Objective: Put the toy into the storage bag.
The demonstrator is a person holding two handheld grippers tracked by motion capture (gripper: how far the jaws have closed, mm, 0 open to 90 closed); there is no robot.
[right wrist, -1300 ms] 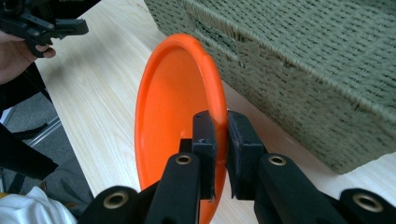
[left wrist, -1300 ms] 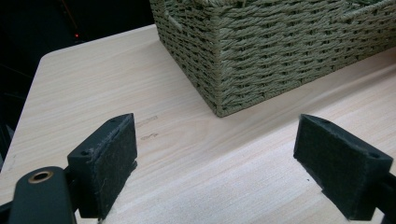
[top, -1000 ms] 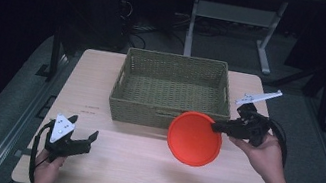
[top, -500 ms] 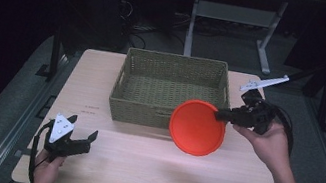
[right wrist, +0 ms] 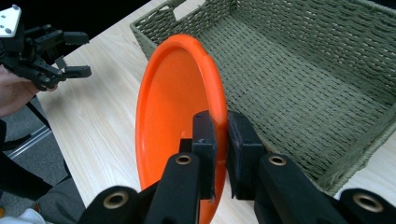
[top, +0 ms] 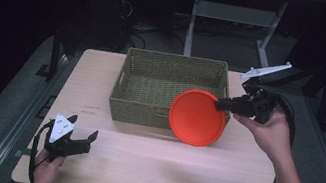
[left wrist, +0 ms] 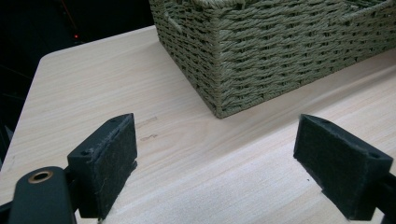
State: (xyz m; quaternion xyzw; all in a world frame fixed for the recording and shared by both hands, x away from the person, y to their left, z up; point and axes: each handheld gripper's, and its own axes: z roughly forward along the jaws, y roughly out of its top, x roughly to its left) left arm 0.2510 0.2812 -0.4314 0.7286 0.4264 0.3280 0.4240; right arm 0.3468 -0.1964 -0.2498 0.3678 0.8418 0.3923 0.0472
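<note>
A: Tabletop (top: 147,170) first: pale wood, carrying one woven basket (top: 171,90) toward its far edge. Basket interior is bare in the right gripper view.

B: And the plate?

A: Orange plate (top: 197,117), off the tabletop, held on edge, overlapping the basket's near right corner in the high view. In the right gripper view its rim sits above the basket's near wall, the dish face turned away from the basket floor.

B: Tongs?

A: Right tongs (right wrist: 219,140) clenched on the plate's rim, one pad either side of the edge. Left tongs (top: 80,134) released, jaws wide apart with nothing between them, low at the near left of the tabletop, well apart from the basket.

B: Step in hand?

A: My judgement: the carry toward the basket, plate lifted and not yet over the interior.

B: Next move?

A: Likely a shift further over the basket, then tipping the plate toward flat and lowering it before the pads let go. The grip is on a thin rim only, so the plate could pivot or clip the wall if lowered on edge.
</note>
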